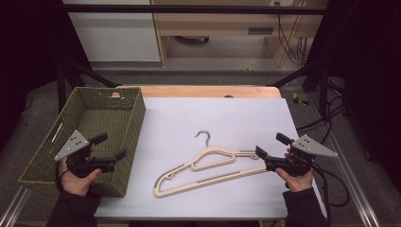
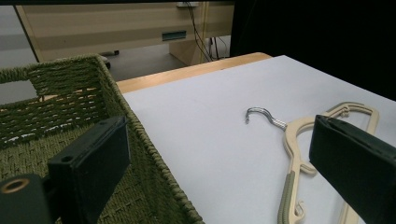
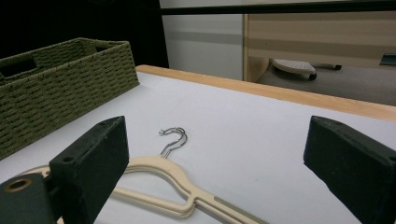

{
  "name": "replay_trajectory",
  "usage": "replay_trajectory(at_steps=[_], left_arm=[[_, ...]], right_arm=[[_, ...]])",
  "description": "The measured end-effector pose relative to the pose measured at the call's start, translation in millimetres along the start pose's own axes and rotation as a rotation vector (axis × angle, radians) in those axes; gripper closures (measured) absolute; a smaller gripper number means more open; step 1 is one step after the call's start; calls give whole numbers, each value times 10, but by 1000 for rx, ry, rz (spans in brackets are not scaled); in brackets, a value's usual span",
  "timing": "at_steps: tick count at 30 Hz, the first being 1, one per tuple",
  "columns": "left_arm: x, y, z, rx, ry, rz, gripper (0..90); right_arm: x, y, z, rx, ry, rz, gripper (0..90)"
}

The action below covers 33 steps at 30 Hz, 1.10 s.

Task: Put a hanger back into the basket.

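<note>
Hanger [image 1: 208, 168] flat on the white counter [image 1: 236, 118], hook up top.
The right gripper [image 1: 268, 150] is just beside its right end, jaws wide and holding nothing. The left gripper [image 1: 111, 146] hangs over the green basket [image 1: 135, 113], jaws wide too.

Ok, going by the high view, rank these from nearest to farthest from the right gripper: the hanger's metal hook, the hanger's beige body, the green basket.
1. Beige body of the hanger: its right end lies just left of the open right gripper.
2. Metal hook: mid-table, farther left and slightly back.
3. Green basket: at the table's left edge, beside the left gripper.
</note>
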<state>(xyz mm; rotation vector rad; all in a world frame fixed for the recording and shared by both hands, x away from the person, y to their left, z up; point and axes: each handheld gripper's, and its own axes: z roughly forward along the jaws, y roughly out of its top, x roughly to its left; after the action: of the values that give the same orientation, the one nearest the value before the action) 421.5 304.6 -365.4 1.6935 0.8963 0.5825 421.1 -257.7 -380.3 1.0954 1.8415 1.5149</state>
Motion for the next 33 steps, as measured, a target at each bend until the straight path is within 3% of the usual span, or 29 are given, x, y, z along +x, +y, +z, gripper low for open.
replay_trajectory(at_steps=[15,24,30,33], left_arm=[[6,3,-4,17,14,13,53],[30,17,-41,7,27,4,52],[44,21,-53,7,31,3,51],[51,17,-48,11,31,3,50]], right_arm=[[159,60,127,24,-2,-12,116],[303,137,333,65,8,-27,130],[379,209,474,75,29,-7,146],[440,246,636,98,27,-21,156]])
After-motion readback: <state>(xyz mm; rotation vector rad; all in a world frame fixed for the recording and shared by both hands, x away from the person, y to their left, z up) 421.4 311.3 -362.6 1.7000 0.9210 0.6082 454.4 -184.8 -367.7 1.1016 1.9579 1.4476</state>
